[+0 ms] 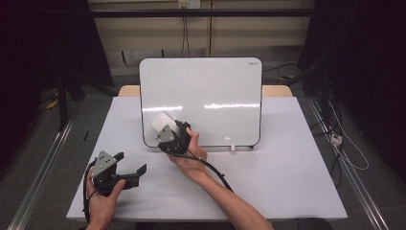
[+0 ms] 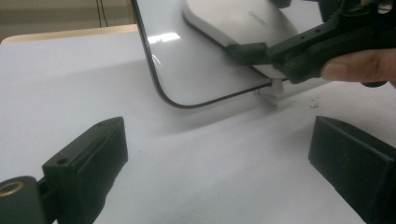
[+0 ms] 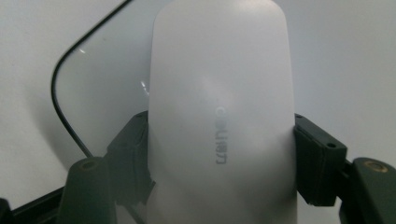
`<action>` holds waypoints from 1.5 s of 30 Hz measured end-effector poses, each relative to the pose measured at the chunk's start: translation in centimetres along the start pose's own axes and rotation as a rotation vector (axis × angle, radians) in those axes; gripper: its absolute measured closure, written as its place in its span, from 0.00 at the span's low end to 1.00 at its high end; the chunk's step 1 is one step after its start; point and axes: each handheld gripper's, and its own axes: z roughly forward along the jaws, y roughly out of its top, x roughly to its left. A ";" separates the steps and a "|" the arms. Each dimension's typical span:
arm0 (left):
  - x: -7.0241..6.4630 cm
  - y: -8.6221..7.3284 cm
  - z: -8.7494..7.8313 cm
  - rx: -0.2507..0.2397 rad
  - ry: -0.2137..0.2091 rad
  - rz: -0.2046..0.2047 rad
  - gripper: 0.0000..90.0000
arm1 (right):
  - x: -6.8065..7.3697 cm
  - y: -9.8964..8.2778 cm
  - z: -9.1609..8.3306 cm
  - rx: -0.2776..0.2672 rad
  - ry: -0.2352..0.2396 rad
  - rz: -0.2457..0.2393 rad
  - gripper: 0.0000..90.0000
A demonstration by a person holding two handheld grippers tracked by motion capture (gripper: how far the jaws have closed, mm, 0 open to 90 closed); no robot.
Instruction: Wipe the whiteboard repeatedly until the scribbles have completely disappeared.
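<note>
The bench [image 1: 287,182] has a plain white top, with a strip of pale wood showing at its far edge. Behind it cables [image 1: 184,33] hang down a beige wall, more cables [image 1: 344,143] lie loose on the grey floor to the right, and metal rails [image 1: 38,167] run along both sides.

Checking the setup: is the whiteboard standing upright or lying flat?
Upright, leaning slightly back: the whiteboard stands on its bottom edge on small feet.

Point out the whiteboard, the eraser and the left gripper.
whiteboard [image 1: 210,86], high view, bare middle of its face.
eraser [image 3: 219,74], right gripper view, upper back of its white body.
left gripper [image 1: 130,163], high view, gap between its jaw tips.
</note>
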 end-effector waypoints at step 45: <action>0.0 -0.1 0.4 0.012 0.002 -0.005 0.05 | -11.4 -10.2 -6.2 0.080 0.017 0.317 0.35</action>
